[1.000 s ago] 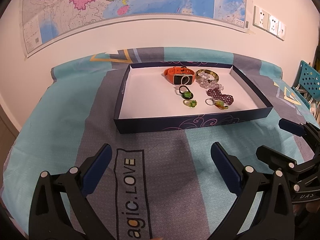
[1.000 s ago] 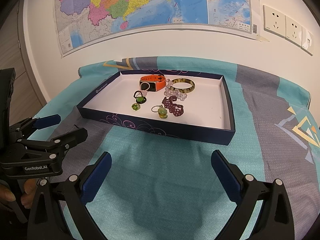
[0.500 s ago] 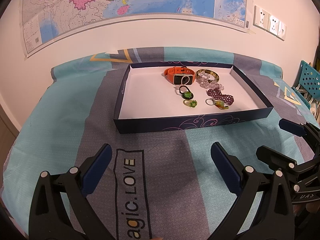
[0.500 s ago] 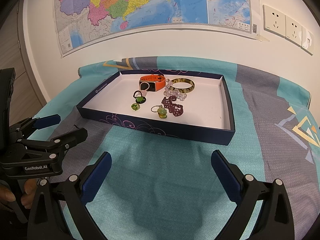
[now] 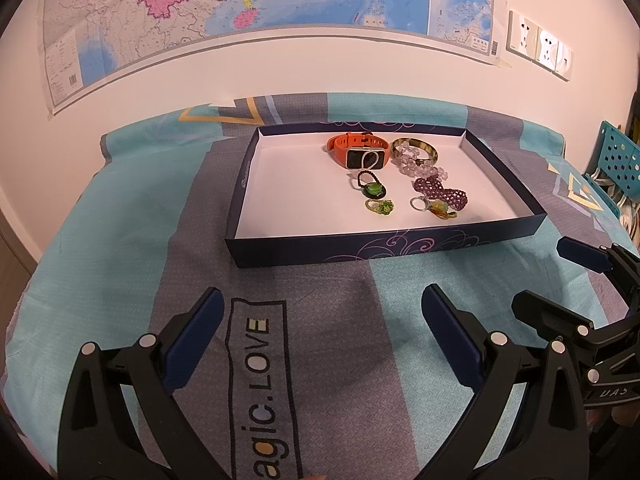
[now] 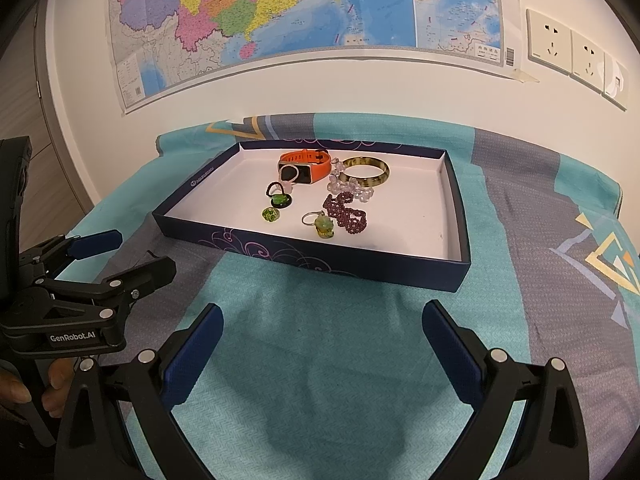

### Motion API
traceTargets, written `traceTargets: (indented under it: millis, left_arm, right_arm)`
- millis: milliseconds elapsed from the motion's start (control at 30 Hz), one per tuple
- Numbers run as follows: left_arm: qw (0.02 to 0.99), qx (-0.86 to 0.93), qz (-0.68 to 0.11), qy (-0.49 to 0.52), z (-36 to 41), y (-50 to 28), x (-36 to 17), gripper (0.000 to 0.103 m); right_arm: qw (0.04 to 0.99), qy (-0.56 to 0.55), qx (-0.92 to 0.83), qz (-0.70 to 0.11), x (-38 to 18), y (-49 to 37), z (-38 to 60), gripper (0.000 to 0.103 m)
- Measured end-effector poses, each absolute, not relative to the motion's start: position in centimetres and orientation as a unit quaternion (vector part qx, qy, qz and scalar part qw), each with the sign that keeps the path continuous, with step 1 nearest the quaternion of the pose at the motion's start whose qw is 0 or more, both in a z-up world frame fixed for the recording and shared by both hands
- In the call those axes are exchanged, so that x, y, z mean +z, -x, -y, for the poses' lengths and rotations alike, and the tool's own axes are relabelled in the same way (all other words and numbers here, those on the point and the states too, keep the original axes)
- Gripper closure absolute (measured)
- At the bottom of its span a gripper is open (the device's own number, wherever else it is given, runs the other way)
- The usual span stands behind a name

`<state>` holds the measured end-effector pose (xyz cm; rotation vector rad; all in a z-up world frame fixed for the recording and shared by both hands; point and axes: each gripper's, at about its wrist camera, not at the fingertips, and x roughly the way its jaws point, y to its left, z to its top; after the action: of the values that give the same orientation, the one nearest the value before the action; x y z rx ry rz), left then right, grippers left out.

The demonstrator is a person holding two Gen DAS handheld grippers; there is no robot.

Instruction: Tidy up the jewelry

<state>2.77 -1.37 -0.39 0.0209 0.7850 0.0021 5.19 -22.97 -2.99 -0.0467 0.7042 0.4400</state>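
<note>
Seven small pieces sit tangled mid-tray in the shallow navy cardboard tray [image 5: 384, 246]; both claws, left claw [image 5: 320, 332] and right claw [image 6: 322, 346], gape empty, so grabbing the purple beaded bracelet [image 6: 347, 213] probably drags the clear bead strand [image 6: 349, 189] along.

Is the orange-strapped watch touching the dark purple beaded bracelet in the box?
Apart. The right wrist view shows white box floor between the orange-strapped watch and the dark purple beaded bracelet.

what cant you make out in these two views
- Map text: too small and blurred in both views; its top is cut off by the frame edge.
- Clear beads: whether they touch the bangle is unclear, since they overlap it.
- Hand on the left hand-held gripper: mostly cut off at the right wrist view's edge.
</note>
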Motion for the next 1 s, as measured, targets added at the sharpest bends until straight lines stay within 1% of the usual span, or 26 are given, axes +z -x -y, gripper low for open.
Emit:
traceTargets:
  millis: [1000]
  left_arm:
    - [0.923, 0.0, -0.386, -0.009, 1.45, -2.88, -0.63, 0.006]
  right_arm:
    - [0.915, 0.02, 0.213, -0.342, -2.98, -5.25, 23.02, 0.007]
